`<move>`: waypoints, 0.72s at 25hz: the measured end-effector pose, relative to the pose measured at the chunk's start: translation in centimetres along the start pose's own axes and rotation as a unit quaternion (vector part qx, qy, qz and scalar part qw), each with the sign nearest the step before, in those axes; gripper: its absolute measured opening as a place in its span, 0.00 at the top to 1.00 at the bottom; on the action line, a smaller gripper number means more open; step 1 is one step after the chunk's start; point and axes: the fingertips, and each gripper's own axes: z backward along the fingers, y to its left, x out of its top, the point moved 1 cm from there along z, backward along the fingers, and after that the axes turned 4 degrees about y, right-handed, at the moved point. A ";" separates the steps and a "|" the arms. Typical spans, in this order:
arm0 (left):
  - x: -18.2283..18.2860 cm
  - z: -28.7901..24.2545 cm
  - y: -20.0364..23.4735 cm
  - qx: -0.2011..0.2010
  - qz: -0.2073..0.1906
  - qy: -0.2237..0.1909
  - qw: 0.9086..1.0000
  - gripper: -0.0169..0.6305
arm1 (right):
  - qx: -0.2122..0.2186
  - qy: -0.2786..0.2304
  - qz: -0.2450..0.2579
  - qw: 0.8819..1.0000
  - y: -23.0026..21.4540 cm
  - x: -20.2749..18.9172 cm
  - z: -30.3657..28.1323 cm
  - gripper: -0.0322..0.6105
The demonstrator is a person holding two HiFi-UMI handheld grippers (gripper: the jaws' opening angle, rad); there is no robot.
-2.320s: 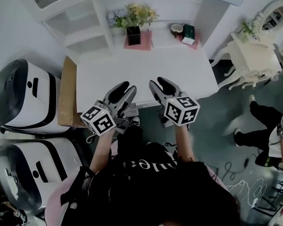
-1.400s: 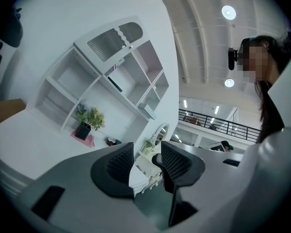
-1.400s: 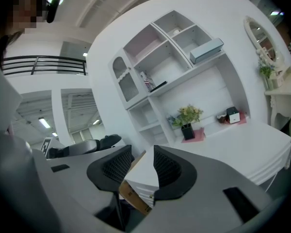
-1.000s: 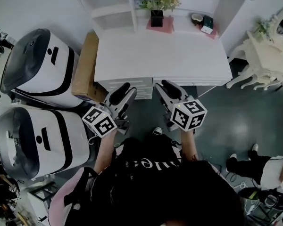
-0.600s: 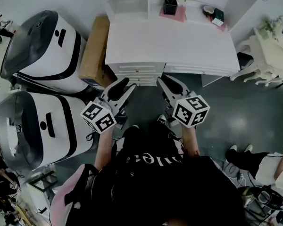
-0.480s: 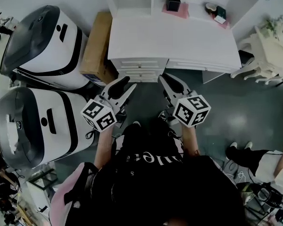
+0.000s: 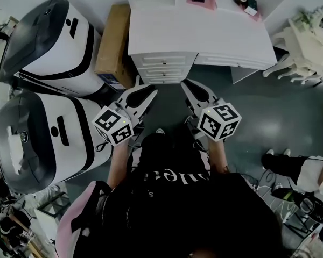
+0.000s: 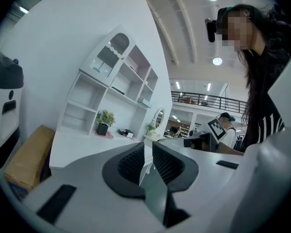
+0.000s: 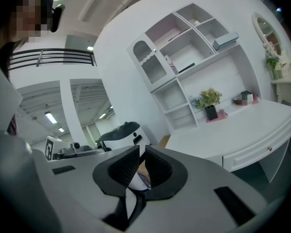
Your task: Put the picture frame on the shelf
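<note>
Both pairs of fingers have snapped in since a second ago, and the person has backed away from the desk. Now the left gripper [image 7: 145, 92] is closing its fingers [image 8: 131, 165] to a sliver, nothing between them. The right gripper [image 7: 187, 86] has its fingers [image 9: 126, 166] pinched together, empty too. Well ahead sits the white tabletop [image 7: 204, 34] with the shelf [image 9: 194, 45] above. The picture frame [image 9: 186, 68] is, at a guess, that dark flat piece lying in a middle compartment, though it's too small to swear to. I'd reckon it light, stiff and breakable, best held by opposite edges. Gripper views show those upper compartments; head view cuts them off but shows the cardboard box [image 7: 112, 39] and white-and-black machines [image 7: 48, 42].
</note>
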 end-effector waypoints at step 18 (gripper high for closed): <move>-0.1 2.6 -1.5 0.003 -0.032 0.005 0.999 0.90 | 0.018 0.011 0.020 1.000 3.4 -1.4 0.6 0.85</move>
